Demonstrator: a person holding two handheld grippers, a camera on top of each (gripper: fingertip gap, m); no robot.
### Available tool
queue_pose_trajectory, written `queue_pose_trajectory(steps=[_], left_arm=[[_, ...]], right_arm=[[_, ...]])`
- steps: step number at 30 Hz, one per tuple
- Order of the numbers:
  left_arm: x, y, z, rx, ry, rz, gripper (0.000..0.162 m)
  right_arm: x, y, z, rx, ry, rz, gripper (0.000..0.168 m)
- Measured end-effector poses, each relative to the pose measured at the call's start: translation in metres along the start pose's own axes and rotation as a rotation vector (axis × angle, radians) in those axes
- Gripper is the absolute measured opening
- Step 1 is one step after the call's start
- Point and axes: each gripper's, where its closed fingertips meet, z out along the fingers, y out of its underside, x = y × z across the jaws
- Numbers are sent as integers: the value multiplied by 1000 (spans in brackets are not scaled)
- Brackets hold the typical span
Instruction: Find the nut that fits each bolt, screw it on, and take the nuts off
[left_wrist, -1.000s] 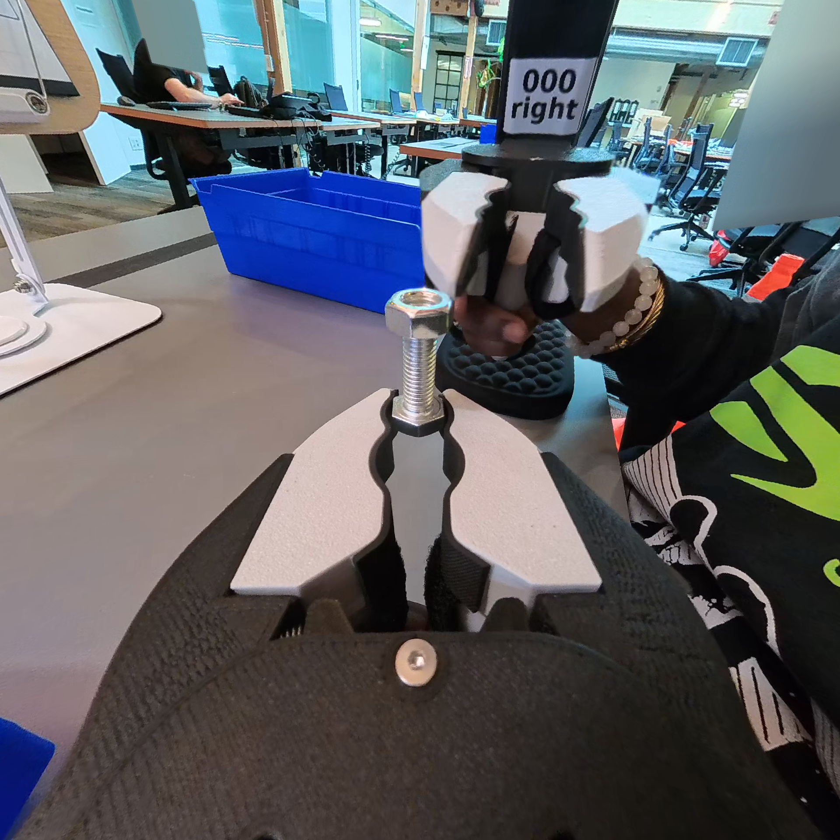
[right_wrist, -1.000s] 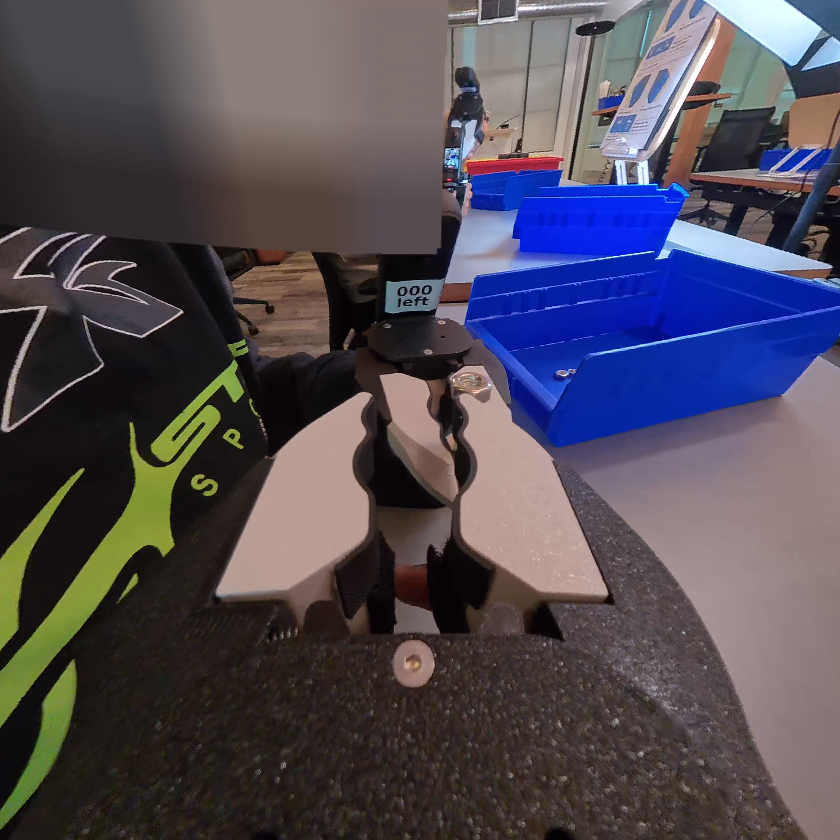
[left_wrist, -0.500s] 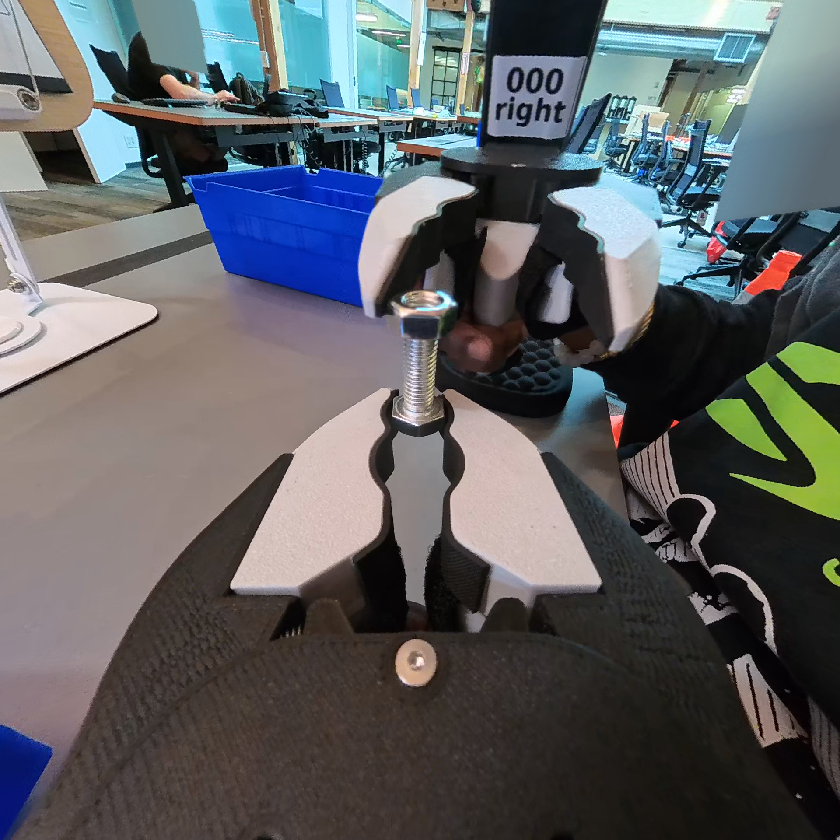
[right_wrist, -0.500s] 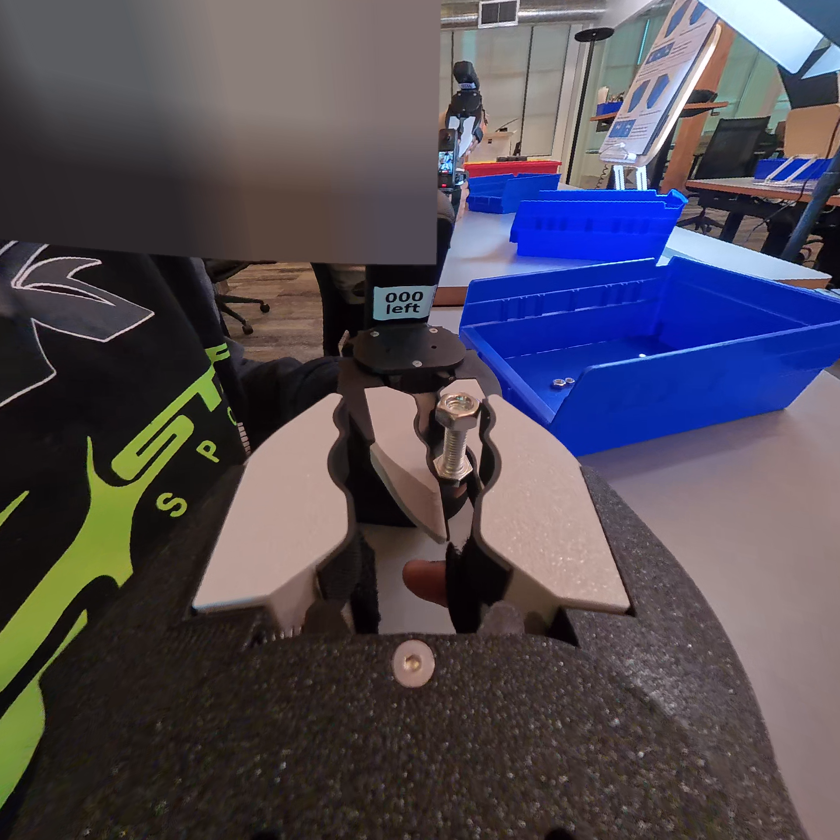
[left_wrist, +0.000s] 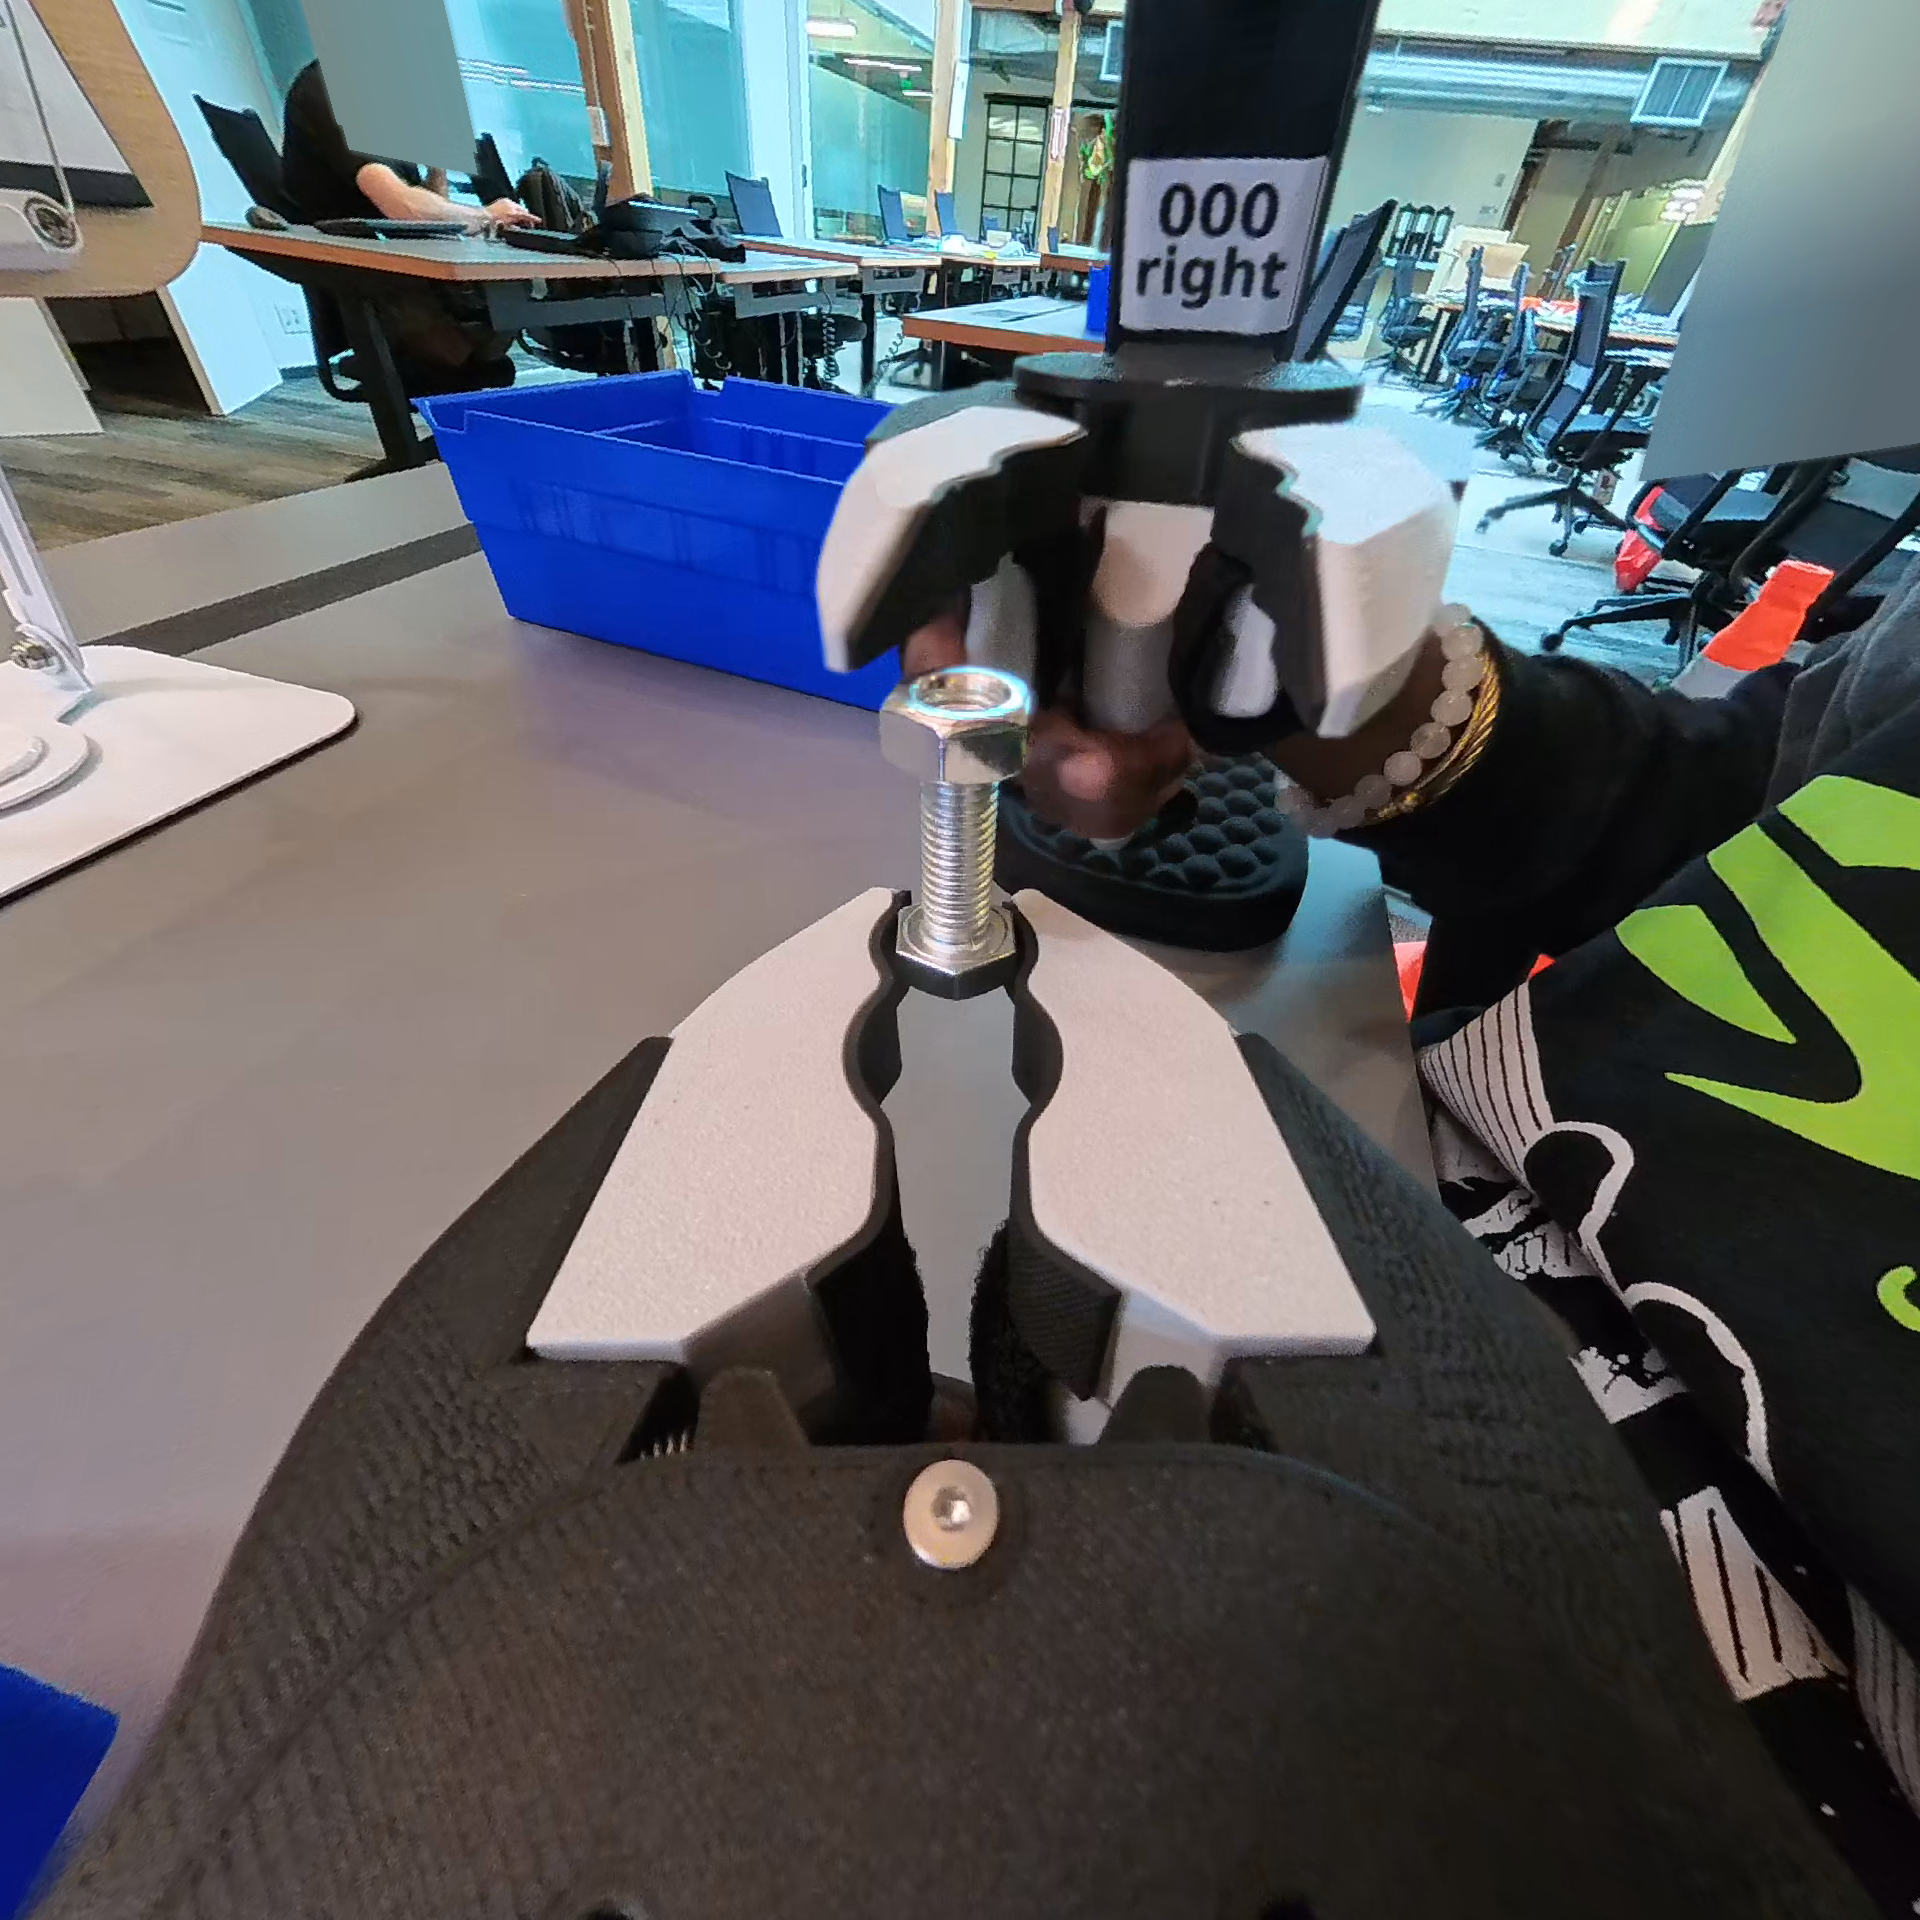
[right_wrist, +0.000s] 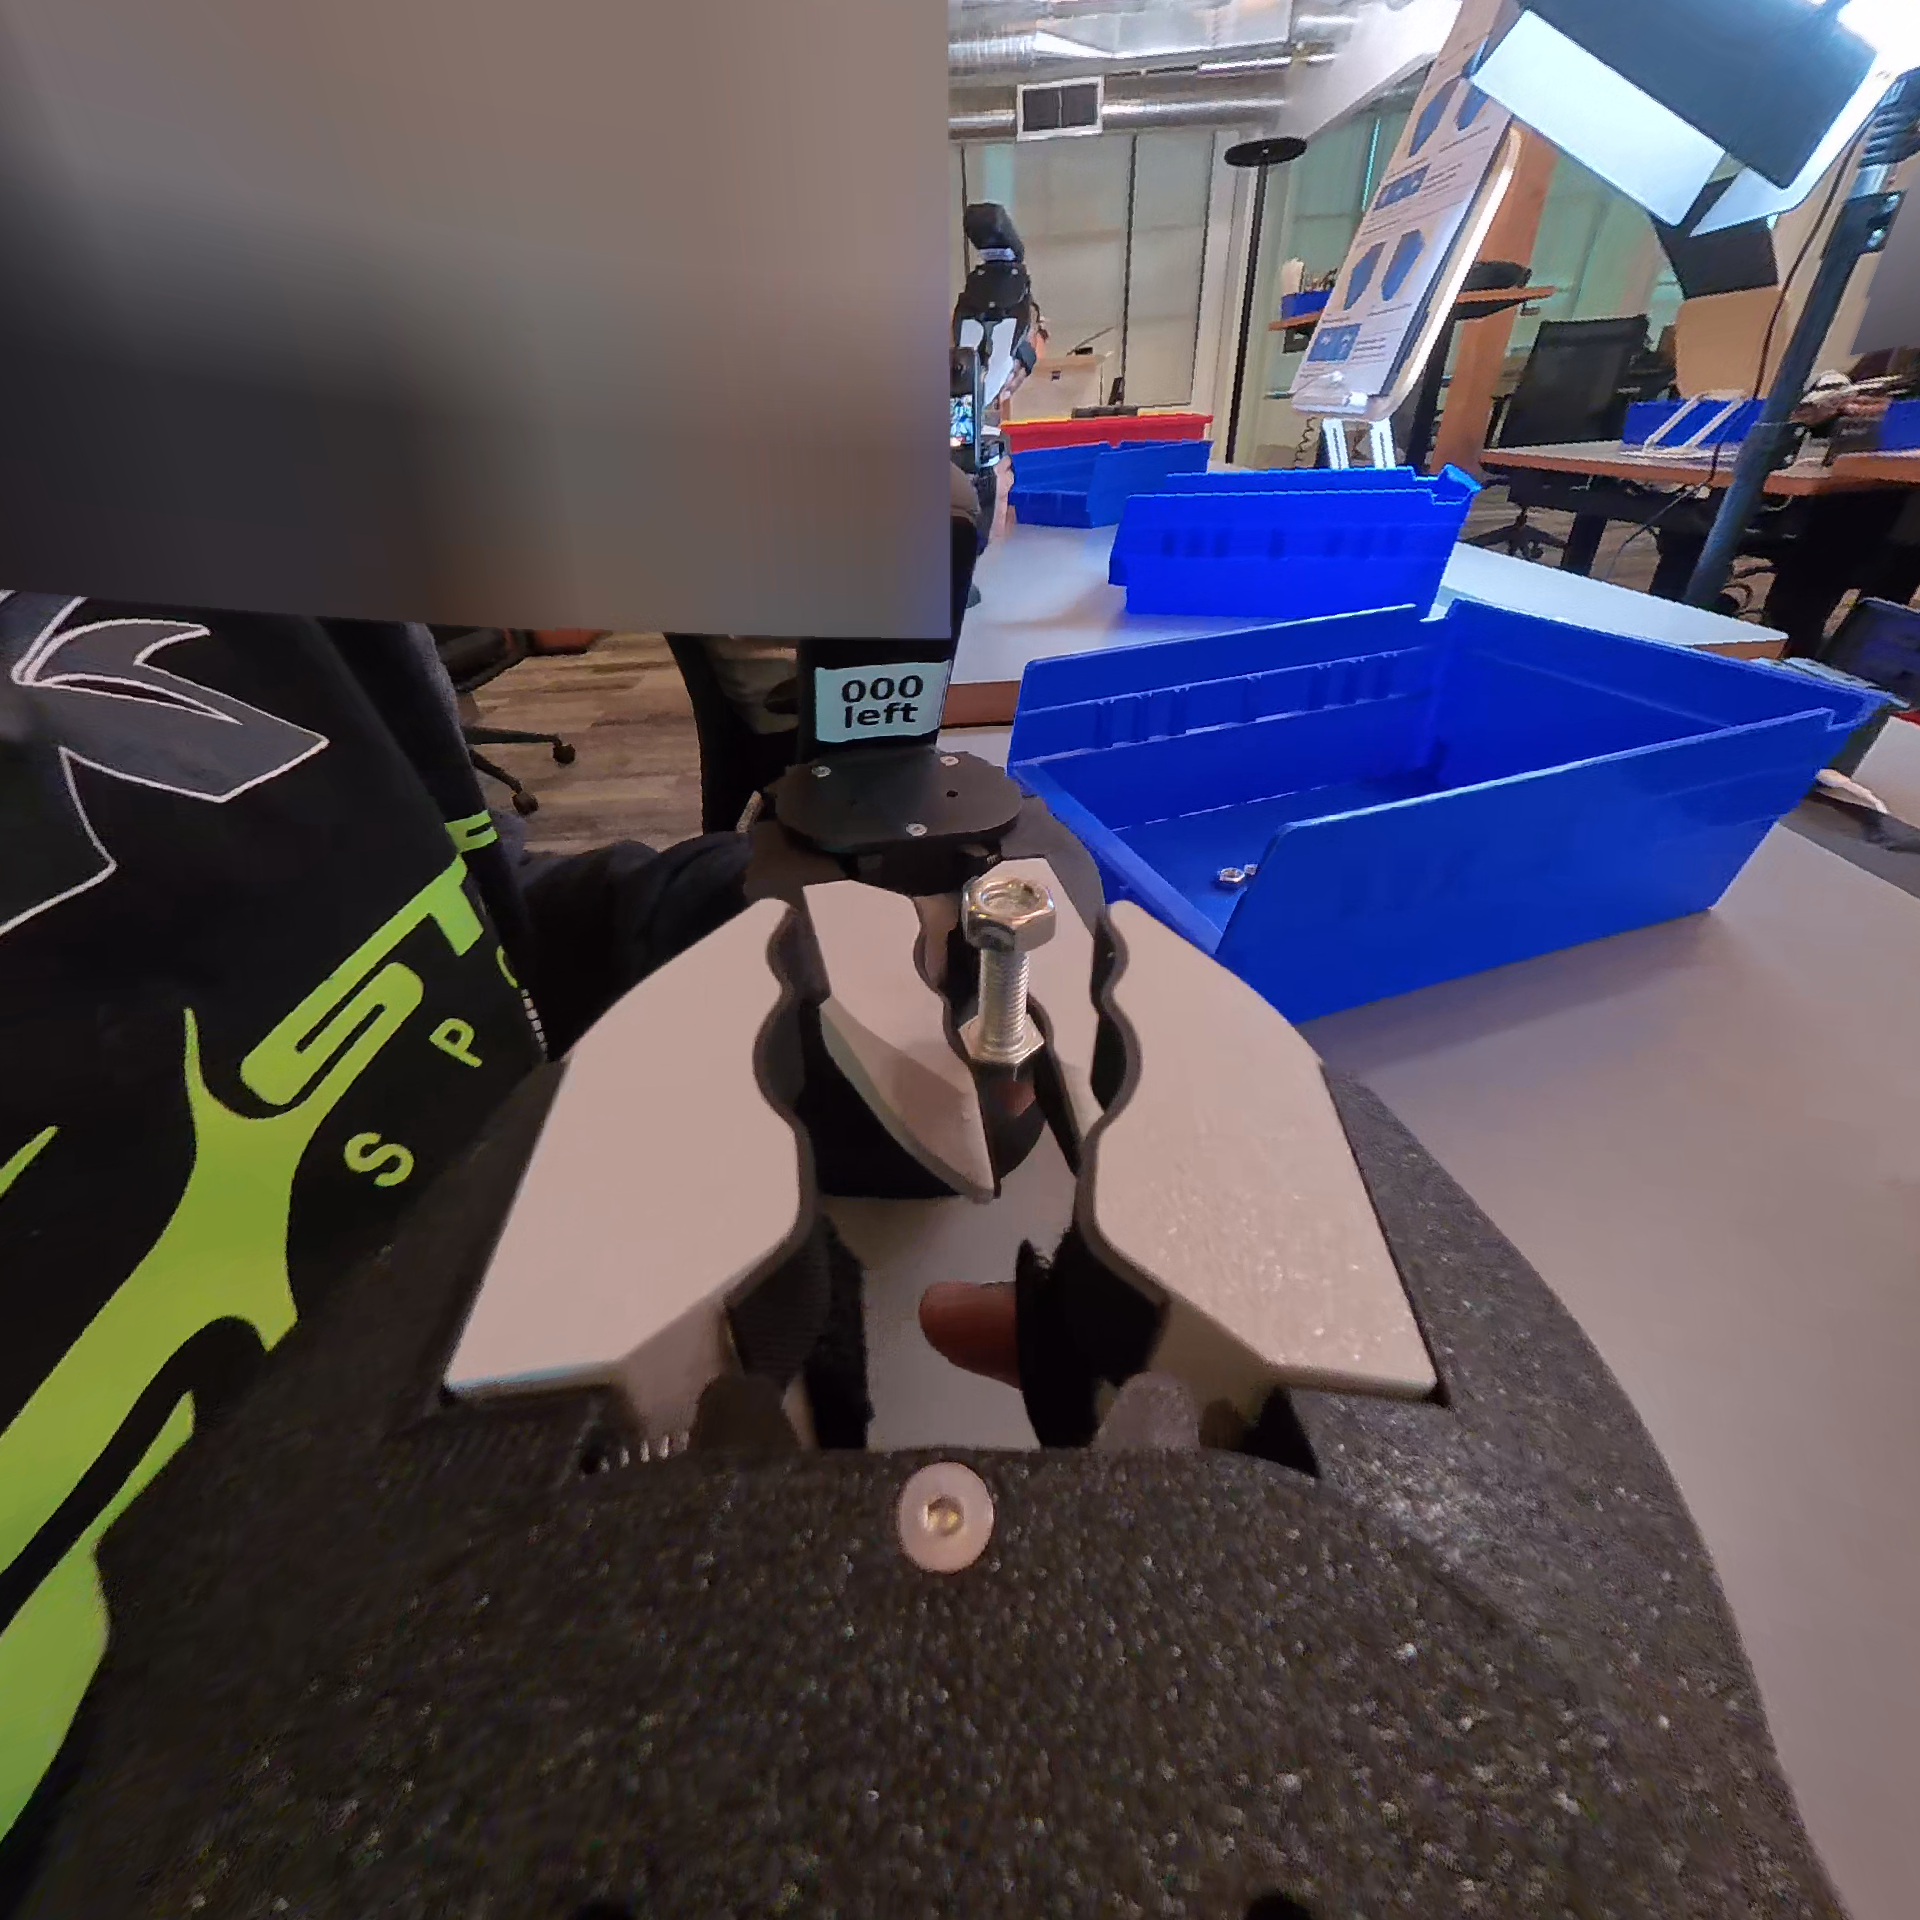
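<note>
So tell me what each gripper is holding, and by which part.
Left gripper clamps the upright silver threaded bolt by its hex head; right gripper is open, holding nothing.

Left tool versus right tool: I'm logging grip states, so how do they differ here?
The left tool is shut on the bolt's lower end, holding it upright; the right tool is open and holds nothing. The left tool sits below the nut; the right tool's tips are about level with it. Both have pale fingers in black bodies.
</note>
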Motion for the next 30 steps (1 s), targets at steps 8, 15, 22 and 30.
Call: queue_pose_trajectory(steps=[8,15,22,30], left_arm=[[0,1,1,-7,0,2,17],[-1,0,1,-5,-3,-1,17],[0,1,1,-8,1,6,17],[1,1,1,-13,6,9,17]], right_arm=[[-5,2,10,-20,-38,-11,54],[-12,1,-9,-7,-48,3,26],[-1,-2,-6,23,6,-12,40],[-3,3,12,2,-37,-17,51]])
